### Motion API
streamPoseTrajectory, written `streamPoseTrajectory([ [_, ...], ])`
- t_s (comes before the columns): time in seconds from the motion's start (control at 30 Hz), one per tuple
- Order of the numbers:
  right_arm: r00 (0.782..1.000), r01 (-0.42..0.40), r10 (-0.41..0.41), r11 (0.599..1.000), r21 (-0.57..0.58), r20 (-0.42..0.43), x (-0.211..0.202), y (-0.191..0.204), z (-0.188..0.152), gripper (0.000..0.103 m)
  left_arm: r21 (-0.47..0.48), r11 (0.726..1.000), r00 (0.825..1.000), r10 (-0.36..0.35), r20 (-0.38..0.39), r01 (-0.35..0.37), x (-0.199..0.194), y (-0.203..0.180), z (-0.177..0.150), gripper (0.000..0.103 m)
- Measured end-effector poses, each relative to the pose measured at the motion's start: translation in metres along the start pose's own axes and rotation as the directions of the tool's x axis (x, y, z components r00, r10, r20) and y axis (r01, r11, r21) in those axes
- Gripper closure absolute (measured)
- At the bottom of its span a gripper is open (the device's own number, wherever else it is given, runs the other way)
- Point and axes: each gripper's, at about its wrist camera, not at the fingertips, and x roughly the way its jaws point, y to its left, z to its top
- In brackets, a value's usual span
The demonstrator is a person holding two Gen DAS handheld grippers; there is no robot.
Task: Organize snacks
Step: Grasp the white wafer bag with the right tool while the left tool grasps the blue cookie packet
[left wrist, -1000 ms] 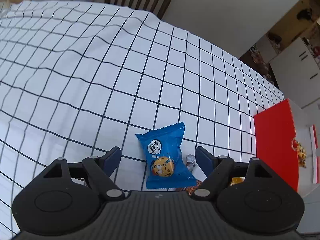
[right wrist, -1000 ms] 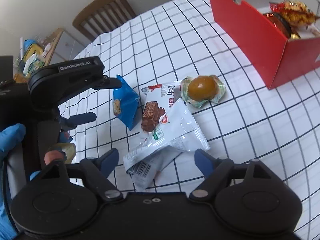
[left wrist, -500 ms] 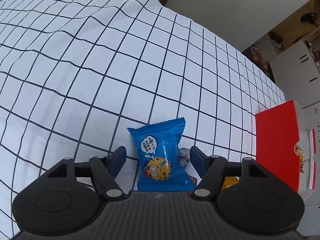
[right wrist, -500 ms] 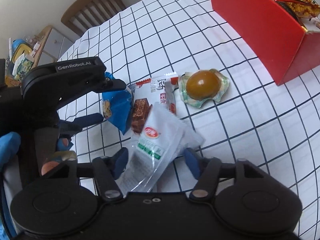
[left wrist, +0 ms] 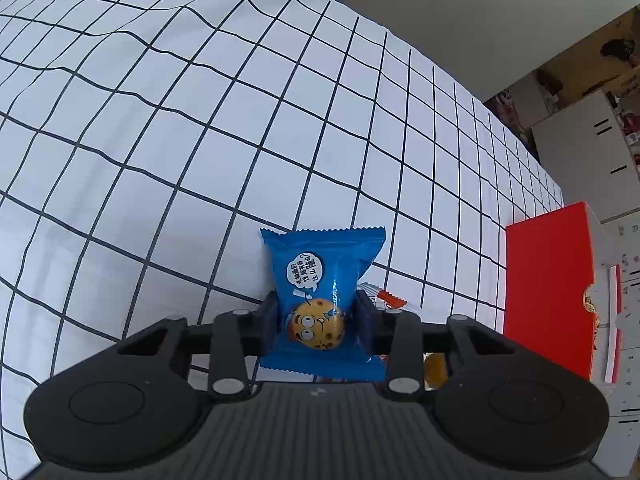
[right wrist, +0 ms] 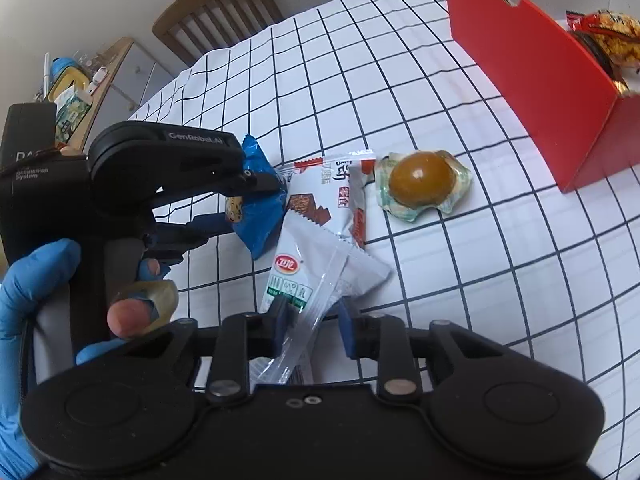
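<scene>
right tongs [right wrist: 311, 322] pinching white snack packet [right wrist: 316, 276], left tongs [right wrist: 240, 204] gripping blue cookie packet [right wrist: 258, 216]

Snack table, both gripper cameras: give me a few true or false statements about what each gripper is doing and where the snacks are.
1. The left gripper is shut on the blue cookie packet. True.
2. The right gripper is wide open over bare cloth. False: its fingers pinch the white wrapper.
3. The vacuum-packed egg lies inside the red box. False: it sits on the checked tablecloth, apart from the box.
4. A chocolate wafer packet lies between the blue packet and the egg. True.
5. The red box is empty. False: an orange packet shows inside.
</scene>
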Motion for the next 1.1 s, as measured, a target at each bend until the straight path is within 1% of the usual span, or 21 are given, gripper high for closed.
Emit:
streamPoseTrajectory([
  [0.03, 1.0, -0.001, 0.001, 1.0, -0.005, 0.004, -0.001, 0.0, 0.0, 0.083, 0.0, 1.0, 1.0, 0.004, 0.004, -0.004, -0.001, 0.0, -0.001, 0.067],
  [0.1, 1.0, -0.003, 0.004, 1.0, -0.015, 0.013, -0.003, 0.0, 0.0, 0.086, 0.005, 1.0, 1.0, 0.014, 0.013, -0.014, -0.003, 0.001, -0.002, 0.068],
  [0.17, 1.0, -0.007, 0.008, 1.0, -0.03, 0.021, -0.006, -0.002, -0.002, 0.097, 0.009, 1.0, 1.0, 0.024, 0.017, -0.024, -0.005, 0.004, -0.004, 0.068],
  [0.23, 1.0, 0.012, -0.01, 0.999, -0.05, 0.03, -0.008, -0.003, -0.004, 0.097, 0.01, 0.999, 0.999, 0.032, 0.019, -0.032, -0.009, 0.007, -0.007, 0.069],
  [0.33, 0.999, 0.004, -0.001, 0.997, -0.072, 0.044, -0.013, -0.007, -0.007, 0.098, 0.029, 0.998, 0.999, 0.048, 0.021, -0.049, -0.014, 0.009, -0.012, 0.069],
  [0.43, 0.998, 0.007, -0.001, 0.995, -0.099, 0.062, -0.021, -0.011, -0.012, 0.098, 0.063, 0.996, 0.998, 0.061, 0.034, -0.063, -0.023, 0.01, -0.02, 0.07],
  [0.63, 0.996, -0.007, 0.017, 0.993, -0.117, 0.091, -0.042, -0.022, -0.019, 0.098, 0.134, 0.988, 0.996, 0.068, 0.052, -0.075, -0.044, 0.005, -0.04, 0.07],
  [0.83, 0.993, -0.012, 0.026, 0.992, -0.127, 0.111, -0.066, -0.036, -0.023, 0.098, 0.19, 0.978, 0.996, 0.076, 0.053, -0.085, -0.062, -0.006, -0.061, 0.07],
  [0.97, 0.99, -0.012, 0.03, 0.992, -0.124, 0.136, -0.083, -0.049, -0.022, 0.098, 0.238, 0.966, 0.993, 0.087, 0.074, -0.102, -0.074, -0.02, -0.076, 0.07],
  [1.1, 0.987, -0.013, 0.035, 0.99, -0.139, 0.158, -0.1, -0.062, -0.021, 0.098, 0.271, 0.958, 0.994, 0.074, 0.08, -0.093, -0.085, -0.035, -0.091, 0.07],
])
